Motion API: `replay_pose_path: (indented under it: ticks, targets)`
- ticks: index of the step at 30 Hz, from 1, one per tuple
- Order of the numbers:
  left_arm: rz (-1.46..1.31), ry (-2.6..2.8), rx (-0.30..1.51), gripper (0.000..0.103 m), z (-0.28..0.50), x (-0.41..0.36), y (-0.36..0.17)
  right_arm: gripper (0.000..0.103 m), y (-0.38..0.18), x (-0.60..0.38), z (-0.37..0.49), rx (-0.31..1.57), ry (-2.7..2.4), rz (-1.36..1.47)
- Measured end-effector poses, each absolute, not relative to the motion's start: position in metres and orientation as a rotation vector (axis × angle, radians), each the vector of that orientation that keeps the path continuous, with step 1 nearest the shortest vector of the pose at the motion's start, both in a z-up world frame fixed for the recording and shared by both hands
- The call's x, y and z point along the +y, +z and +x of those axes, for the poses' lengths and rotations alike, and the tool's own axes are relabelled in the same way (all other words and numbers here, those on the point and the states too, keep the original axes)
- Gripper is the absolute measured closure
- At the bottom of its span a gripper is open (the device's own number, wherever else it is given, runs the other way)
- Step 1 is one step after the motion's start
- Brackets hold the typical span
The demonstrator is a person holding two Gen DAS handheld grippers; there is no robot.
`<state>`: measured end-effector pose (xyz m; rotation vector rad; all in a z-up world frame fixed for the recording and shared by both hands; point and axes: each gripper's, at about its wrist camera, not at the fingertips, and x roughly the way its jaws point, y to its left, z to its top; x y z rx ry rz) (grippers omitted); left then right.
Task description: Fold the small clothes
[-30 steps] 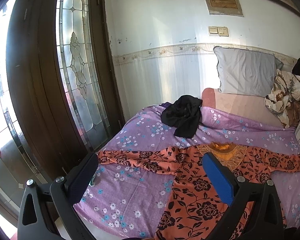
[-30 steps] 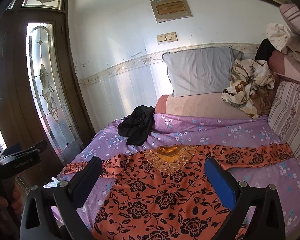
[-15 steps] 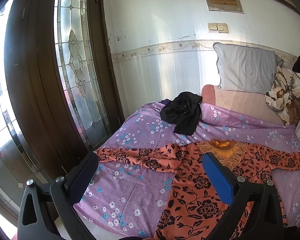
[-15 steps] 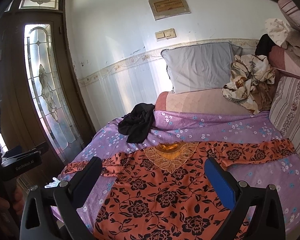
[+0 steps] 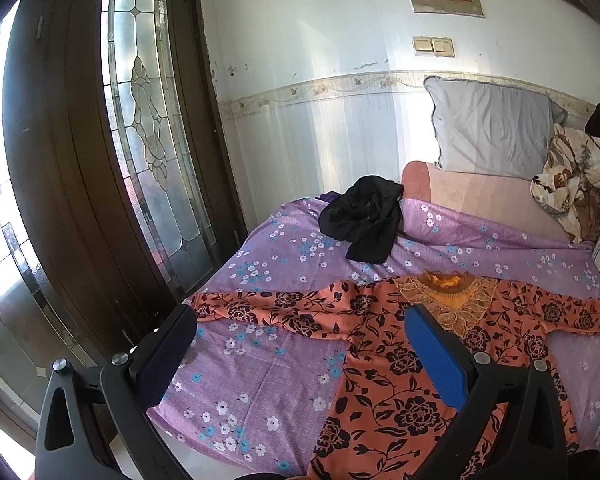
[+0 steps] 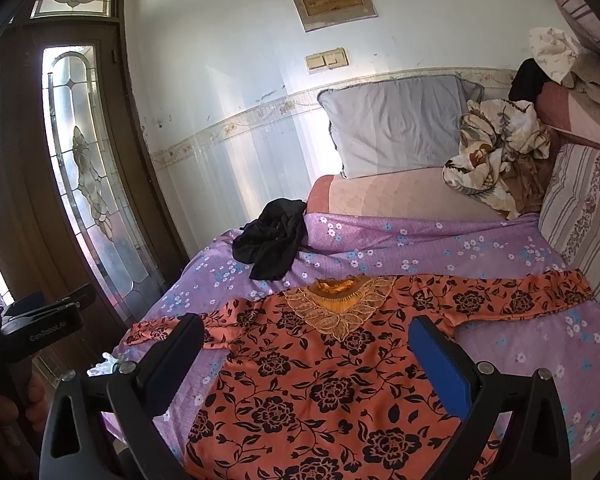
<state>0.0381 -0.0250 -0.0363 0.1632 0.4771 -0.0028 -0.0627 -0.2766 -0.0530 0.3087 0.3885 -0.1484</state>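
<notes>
An orange top with a black flower print (image 6: 324, 392) lies flat on the purple flowered bedsheet (image 6: 500, 248), sleeves spread left and right, lace collar towards the pillows. It also shows in the left wrist view (image 5: 400, 380). My left gripper (image 5: 300, 344) is open and empty, held above the bed's front left part near the left sleeve (image 5: 260, 308). My right gripper (image 6: 306, 344) is open and empty above the top's body. The left gripper's body (image 6: 40, 324) shows at the left edge of the right wrist view.
A crumpled black garment (image 5: 364, 216) lies on the sheet beyond the top. A grey pillow (image 6: 400, 124) and a bundle of patterned cloth (image 6: 496, 152) sit at the headboard end. A wooden door with leaded glass (image 5: 152, 140) stands left of the bed.
Both grippers have drawn back and risen slightly, so the bed sits a little lower in each view. The top has not moved. Both grippers stay open.
</notes>
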Motion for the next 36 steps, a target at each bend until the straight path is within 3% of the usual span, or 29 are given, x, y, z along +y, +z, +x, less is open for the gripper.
replay_pose_path:
  ticks: [36]
  targets:
    - [0.226, -0.03, 0.529, 0.0, 0.076, -0.065, -0.063, 0.0, -0.09, -0.318, -0.025, 0.46, -0.174, 0.394]
